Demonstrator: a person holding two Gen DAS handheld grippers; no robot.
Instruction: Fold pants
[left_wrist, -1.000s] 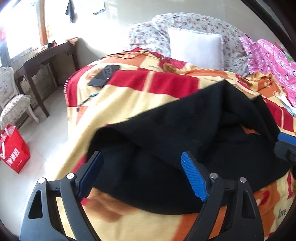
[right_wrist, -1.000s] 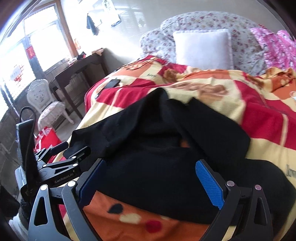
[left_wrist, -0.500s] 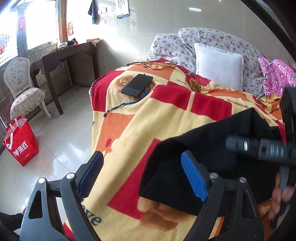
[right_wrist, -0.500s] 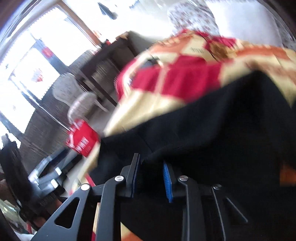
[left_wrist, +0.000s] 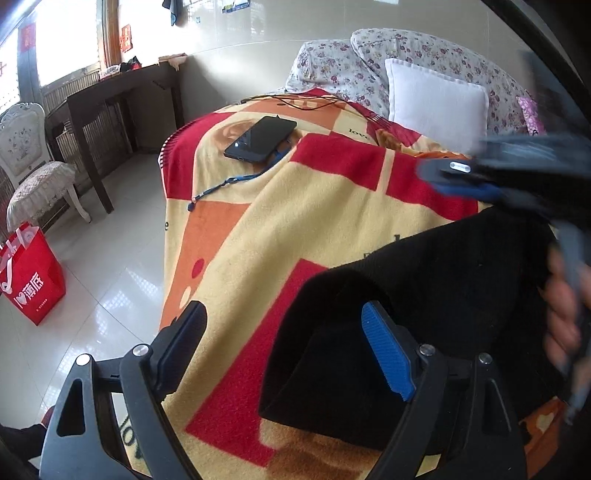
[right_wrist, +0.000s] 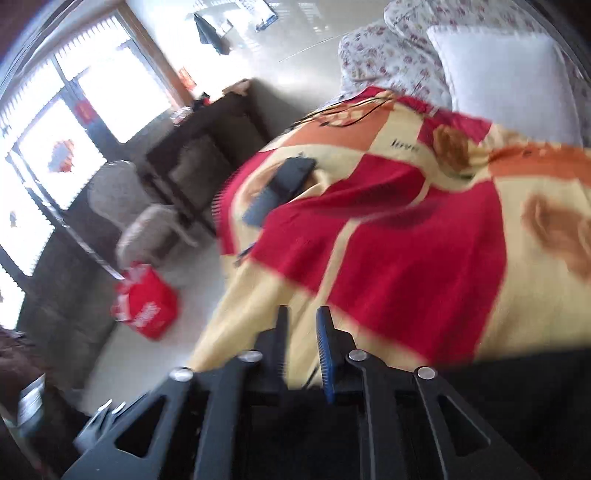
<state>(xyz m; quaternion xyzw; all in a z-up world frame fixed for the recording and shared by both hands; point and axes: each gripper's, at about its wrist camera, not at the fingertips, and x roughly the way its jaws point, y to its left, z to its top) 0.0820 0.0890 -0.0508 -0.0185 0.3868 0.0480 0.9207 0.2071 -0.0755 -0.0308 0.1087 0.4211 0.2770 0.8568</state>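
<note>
Plainly, the left gripper gapes wide and empty, the pants lying folded under its right finger on the blanket; the right gripper is nearly closed, seemingly empty, though blurred; soft, limp cloth, best pinched at the near corner.

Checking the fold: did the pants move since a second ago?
Yes. The pants pulled right, uncovering blanket toward the fixed phone.

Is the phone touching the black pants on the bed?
Apart. The left wrist view shows the phone far up the blanket, with open blanket between it and the pants.
</note>
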